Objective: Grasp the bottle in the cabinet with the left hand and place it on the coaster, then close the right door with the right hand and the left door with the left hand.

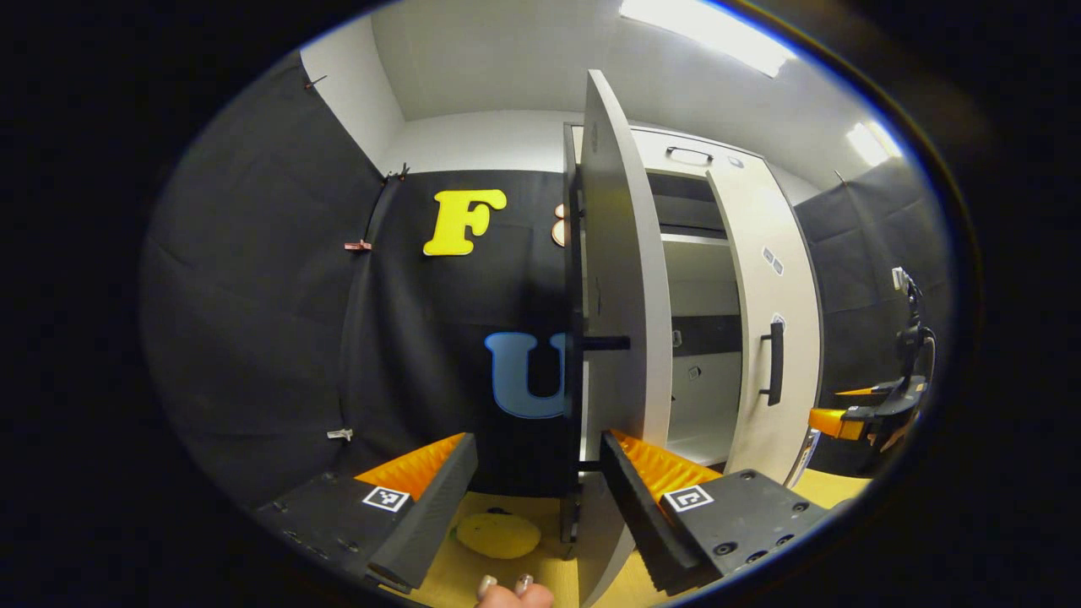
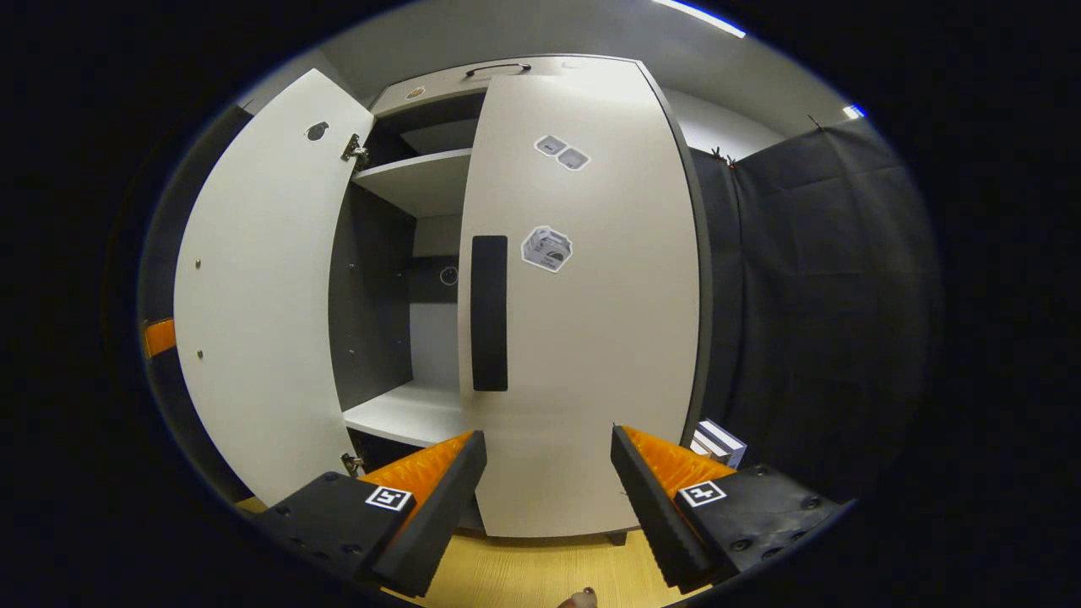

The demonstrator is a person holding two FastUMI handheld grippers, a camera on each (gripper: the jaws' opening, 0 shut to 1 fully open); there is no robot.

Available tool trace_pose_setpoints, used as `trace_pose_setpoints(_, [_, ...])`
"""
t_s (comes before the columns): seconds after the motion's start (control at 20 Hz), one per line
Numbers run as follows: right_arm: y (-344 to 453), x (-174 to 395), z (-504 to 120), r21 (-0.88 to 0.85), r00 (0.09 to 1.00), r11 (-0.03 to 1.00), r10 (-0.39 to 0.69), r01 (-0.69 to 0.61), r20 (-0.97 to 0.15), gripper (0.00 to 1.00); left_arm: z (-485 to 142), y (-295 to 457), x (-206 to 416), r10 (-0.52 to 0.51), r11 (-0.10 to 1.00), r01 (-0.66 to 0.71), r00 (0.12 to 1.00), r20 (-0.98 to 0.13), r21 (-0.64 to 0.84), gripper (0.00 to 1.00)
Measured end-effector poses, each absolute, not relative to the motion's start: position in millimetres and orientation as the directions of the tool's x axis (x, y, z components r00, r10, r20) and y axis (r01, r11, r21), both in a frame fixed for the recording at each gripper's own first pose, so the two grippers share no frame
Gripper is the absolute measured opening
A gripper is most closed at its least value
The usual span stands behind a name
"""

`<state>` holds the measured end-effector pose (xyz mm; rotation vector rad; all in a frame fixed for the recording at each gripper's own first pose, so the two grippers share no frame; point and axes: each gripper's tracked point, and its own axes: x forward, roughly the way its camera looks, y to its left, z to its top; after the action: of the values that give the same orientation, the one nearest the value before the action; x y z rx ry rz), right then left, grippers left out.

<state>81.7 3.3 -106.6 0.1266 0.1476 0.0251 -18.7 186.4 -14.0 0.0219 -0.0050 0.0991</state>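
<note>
Your left tongs (image 1: 538,498) gape empty astride the open left door's (image 1: 621,279) edge. Your right tongs (image 2: 549,490) gape empty before the right door (image 2: 583,338), nearly closed.

Left door (image 1: 621,279) seen edge-on, hiding much of cabinet interior (image 1: 701,355) behind it. Right door (image 2: 583,321) covers right half of the cabinet interior. Yellow object (image 1: 498,534) left of left door's base: possibly the coaster; identity unclear.
</note>
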Motion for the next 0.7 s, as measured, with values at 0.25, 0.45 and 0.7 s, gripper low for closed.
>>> trace_pose_setpoints(0.25, [-21.1, 71.0, -99.5, 0.059, 0.993, 0.998, -0.002, 0.009, -0.115, 0.98, -15.6, 158.3, -12.3, 0.051, 0.999, -0.051, 0.999, 0.000, -0.003, 0.94])
trace_pose_setpoints(0.45, [-31.4, 78.6, -82.5, 0.052, 0.997, 0.999, 0.020, -0.017, -0.071, 0.97, -15.4, 123.7, -1.6, 0.024, 1.000, -0.024, 1.000, -0.011, 0.014, 0.94])
trace_pose_setpoints(0.7, [-49.0, 93.7, -84.1, 0.078, 0.996, 0.996, 0.047, -0.042, -0.072, 0.97, -19.2, 86.2, 16.0, 0.022, 1.000, -0.022, 1.000, -0.007, -0.021, 0.94])
